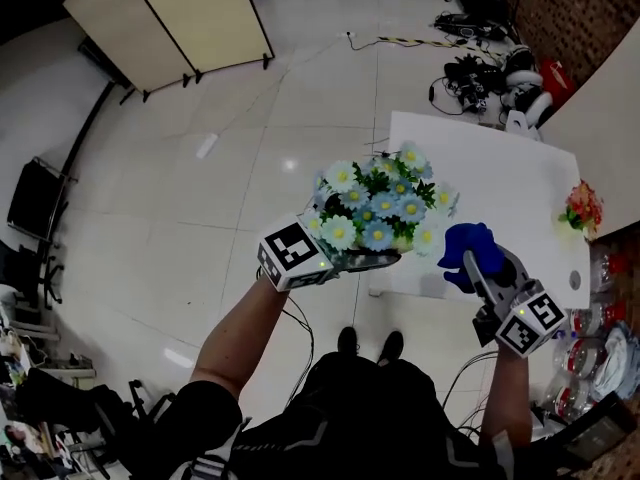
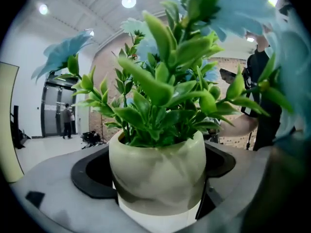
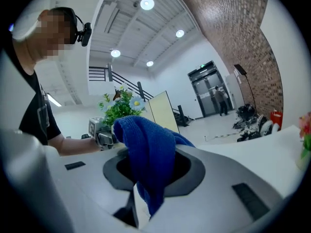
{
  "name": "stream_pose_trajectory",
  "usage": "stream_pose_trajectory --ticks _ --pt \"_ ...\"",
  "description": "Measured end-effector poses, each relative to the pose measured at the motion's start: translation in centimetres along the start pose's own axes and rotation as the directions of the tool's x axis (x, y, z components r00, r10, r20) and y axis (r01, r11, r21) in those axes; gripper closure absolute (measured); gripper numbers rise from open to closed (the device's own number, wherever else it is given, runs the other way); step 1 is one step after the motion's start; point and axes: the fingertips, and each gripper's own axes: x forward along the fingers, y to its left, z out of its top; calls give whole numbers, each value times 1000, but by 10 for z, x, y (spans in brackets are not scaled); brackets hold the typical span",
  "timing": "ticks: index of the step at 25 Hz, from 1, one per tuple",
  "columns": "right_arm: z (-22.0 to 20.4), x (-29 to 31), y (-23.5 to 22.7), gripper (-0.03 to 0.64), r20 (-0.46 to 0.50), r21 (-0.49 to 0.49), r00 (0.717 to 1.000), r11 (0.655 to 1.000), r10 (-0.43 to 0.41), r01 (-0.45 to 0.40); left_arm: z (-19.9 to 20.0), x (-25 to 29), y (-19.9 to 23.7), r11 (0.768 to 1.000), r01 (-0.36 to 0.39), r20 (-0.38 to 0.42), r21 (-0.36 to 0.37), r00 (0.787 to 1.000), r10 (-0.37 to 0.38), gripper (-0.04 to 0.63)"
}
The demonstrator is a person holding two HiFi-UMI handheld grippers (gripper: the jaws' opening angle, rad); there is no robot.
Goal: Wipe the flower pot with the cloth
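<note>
The white table [image 1: 520,183] is taken as reference. The flower pot [image 2: 156,171], full of blue and white blooms, is held lifted off the table's near left corner, clamped between the left gripper's [image 1: 340,260] jaws, probably so its sides are exposed. The blue cloth [image 3: 148,152] is pinched in the right gripper [image 1: 478,268] over the table's near edge, apart from the pot, apparently readied for wiping.
</note>
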Motion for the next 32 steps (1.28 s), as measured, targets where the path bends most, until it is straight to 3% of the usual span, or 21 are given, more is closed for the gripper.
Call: stream_pose_trajectory --ticks 5,10,20,32 --pt "78 -10 18 522 111 -58 994 998 12 -5 64 -13 13 1000 -22 25 -21 999 23 63" --pt "118 -10 32 522 148 -103 987 993 64 -49 91 3 28 998 -62 15 -15 998 62 63" --pt "138 29 121 522 129 -214 969 960 213 -182 115 16 19 997 -63 20 -42 998 64 63" --pt "152 34 91 522 106 -196 977 967 187 -164 121 7 8 999 -6 61 -51 998 9 64"
